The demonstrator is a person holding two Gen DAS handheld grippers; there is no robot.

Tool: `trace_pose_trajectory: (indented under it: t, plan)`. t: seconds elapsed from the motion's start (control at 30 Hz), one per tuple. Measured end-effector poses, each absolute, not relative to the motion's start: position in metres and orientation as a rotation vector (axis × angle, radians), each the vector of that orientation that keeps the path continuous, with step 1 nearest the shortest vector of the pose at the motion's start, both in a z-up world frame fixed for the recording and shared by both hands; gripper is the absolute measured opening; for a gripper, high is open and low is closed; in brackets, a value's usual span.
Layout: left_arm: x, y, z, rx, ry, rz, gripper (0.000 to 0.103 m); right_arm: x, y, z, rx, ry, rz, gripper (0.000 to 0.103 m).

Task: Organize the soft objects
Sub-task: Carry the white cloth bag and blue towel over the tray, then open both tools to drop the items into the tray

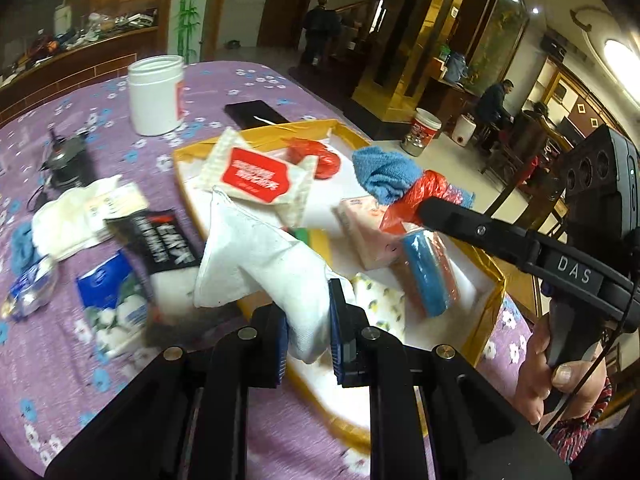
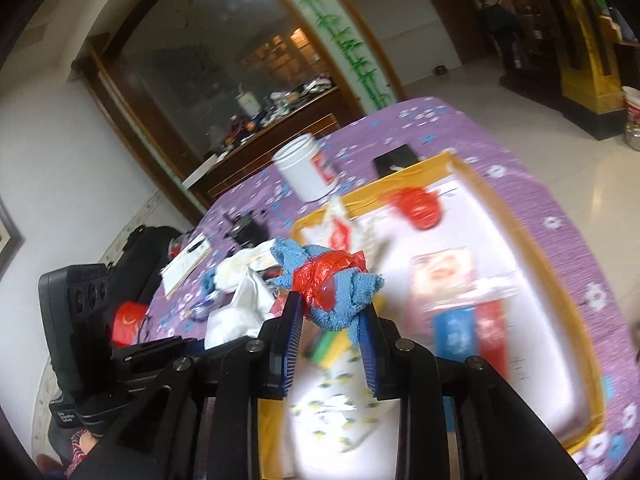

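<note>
My left gripper is shut on a white soft cloth pouch and holds it above the near edge of the yellow-rimmed box. My right gripper is shut on a bundle of blue towel and red plastic bag, held above the box; in the left wrist view the bundle hangs over the box's right side. In the box lie a white-and-red packet, a red bag, a pink tissue pack, a blue-and-red pack and a patterned cloth.
On the purple flowered tablecloth left of the box lie a black packet, a blue-and-white pack, a white cloth and a small blue wrapper. A white jar and a black case stand behind the box.
</note>
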State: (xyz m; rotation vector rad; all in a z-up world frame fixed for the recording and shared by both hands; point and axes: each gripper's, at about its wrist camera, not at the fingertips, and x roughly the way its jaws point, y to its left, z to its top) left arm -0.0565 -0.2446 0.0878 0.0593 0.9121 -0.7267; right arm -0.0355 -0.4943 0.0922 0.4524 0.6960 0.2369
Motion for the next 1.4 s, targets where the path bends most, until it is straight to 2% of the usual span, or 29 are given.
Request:
trace_pose_trajectory:
  t: [0.47,1.03,1.2,1.23,1.3,1.37,1.4]
  plan:
    - [-0.040,-0.280,0.070,0.084,0.943,-0.732,0.014,-0.016,-0.547,0.093,0.451,0.713,0.120,0.028]
    - [-0.036,-0.297,0.053,0.071,0.983,-0.768,0.014,0.037,-0.545,0.063,0.418,0.848,0.068,0.028]
    - [-0.045,-0.300,0.057,0.089,0.964,-0.785,0.016,0.037,-0.542,0.062,0.394,0.864,0.058,0.032]
    - [-0.046,-0.300,0.058,0.089,0.965,-0.789,0.018,0.037,-0.543,0.061,0.393,0.867,0.052,0.032]
    - [-0.049,-0.298,0.060,0.079,0.973,-0.796,0.029,0.036,-0.542,0.063,0.386,0.863,0.047,0.037]
    - [-0.050,-0.297,0.062,0.072,0.970,-0.798,0.052,0.033,-0.541,0.064,0.380,0.855,0.037,0.046]
    - [-0.051,-0.295,0.064,0.067,0.962,-0.797,0.055,0.032,-0.542,0.065,0.383,0.852,0.036,0.051]
